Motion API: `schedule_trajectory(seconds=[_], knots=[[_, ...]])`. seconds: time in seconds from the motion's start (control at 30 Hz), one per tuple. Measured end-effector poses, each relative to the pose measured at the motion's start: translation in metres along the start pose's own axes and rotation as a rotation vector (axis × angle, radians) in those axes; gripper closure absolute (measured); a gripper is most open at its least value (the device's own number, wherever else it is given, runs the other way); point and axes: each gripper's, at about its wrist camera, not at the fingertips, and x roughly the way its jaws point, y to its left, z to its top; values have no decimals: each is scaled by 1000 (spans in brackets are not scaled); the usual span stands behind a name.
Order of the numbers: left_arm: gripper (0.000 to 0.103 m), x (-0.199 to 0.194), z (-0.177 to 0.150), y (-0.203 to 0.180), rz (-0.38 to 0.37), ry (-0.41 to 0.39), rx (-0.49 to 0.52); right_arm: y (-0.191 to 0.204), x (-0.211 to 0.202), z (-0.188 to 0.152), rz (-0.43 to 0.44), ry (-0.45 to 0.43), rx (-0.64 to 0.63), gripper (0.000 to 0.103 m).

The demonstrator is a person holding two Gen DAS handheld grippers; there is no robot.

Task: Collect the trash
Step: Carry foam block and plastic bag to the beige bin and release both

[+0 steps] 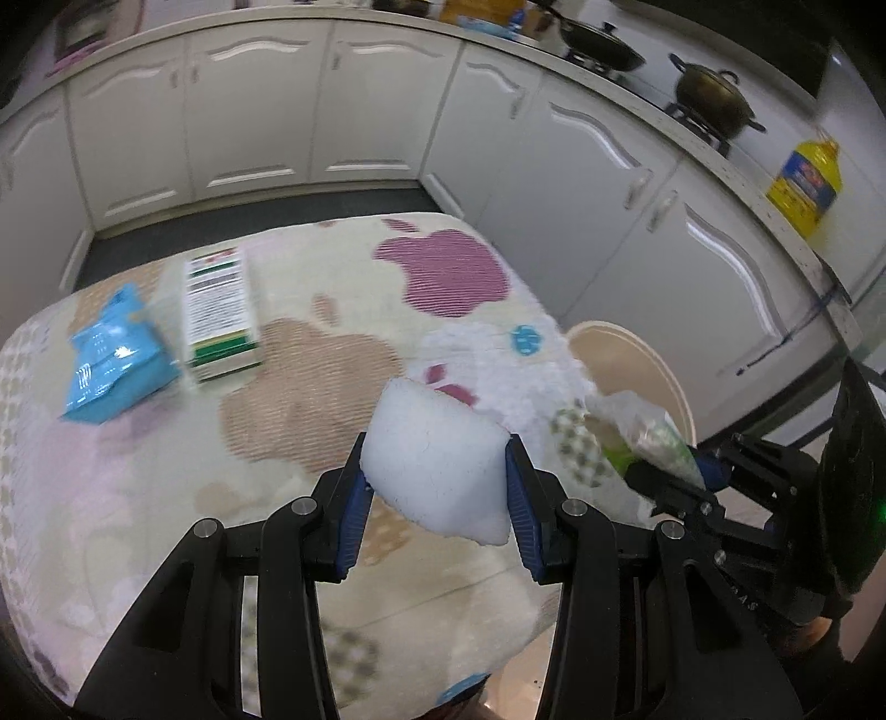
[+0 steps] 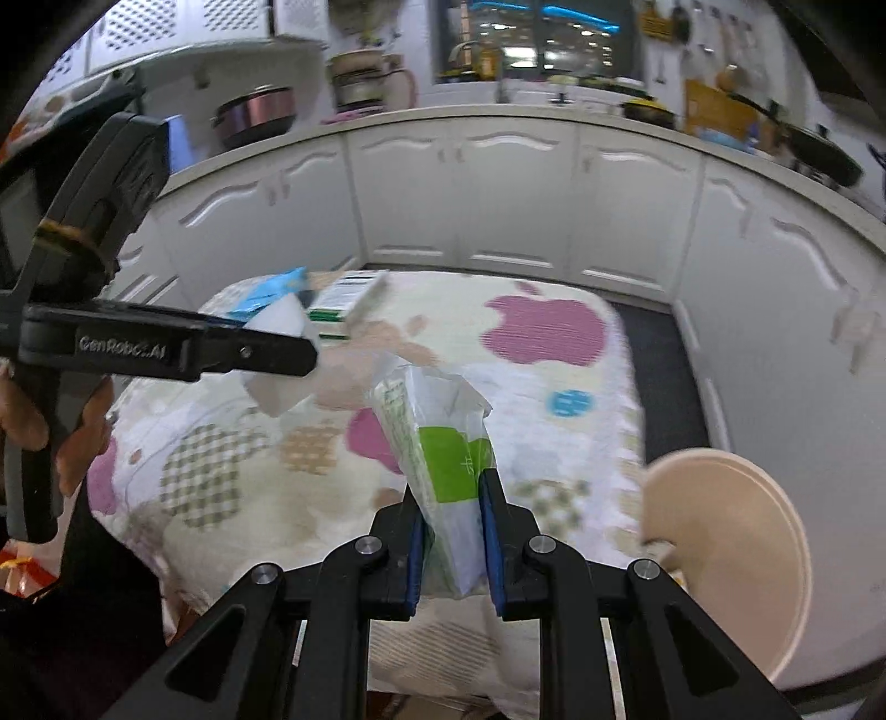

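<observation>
patterned tablecloth, blue packet beside green-striped box, beige bin alongside

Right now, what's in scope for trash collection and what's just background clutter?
Job:
- white foam block, gripped in left claw
- green-and-white plastic wrapper, gripped in right claw
- blue pouch and printed carton on the table
- beige bin beside the table

Lying about:
- pots
- yellow oil bottle
- cabinets

White cabinets along curved counter; dark floor; window behind.
</observation>
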Motion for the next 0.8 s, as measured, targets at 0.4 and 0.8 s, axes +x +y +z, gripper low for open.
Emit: schedule_trajectory(seconds=[0.4, 0.8], knots=[[61, 39, 17, -69, -39, 19, 112, -73, -28, -25, -135, 1, 150, 86], [61, 77, 26, -116, -71, 55, 168, -122, -39, -51, -212, 18, 264, 86]])
